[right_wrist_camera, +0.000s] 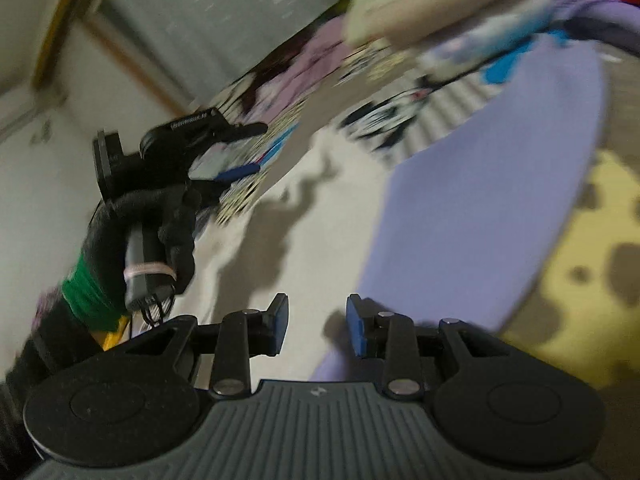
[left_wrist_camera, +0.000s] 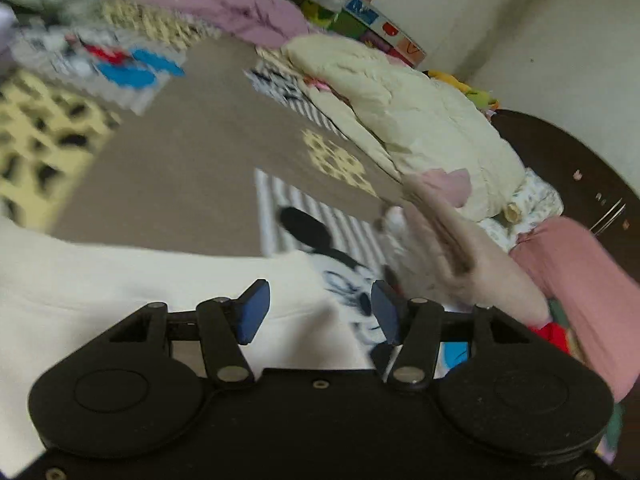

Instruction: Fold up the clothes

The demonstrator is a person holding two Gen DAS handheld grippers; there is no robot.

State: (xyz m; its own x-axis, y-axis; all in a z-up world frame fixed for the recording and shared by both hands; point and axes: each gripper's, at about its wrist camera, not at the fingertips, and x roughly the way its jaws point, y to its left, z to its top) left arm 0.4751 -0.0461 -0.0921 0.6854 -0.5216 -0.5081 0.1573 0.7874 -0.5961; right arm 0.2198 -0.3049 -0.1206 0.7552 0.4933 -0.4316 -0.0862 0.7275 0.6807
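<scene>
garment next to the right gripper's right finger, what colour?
Plain lavender garment, no print visible; it shows best in the right wrist view.

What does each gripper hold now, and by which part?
Nothing. The left gripper is open above the white garment; the right gripper is open beside the lilac cloth. No pad presses fabric.

Room: pale plaster walls; bed under a brown patterned bedspread; dark wooden headboard; wood-framed door.
</scene>
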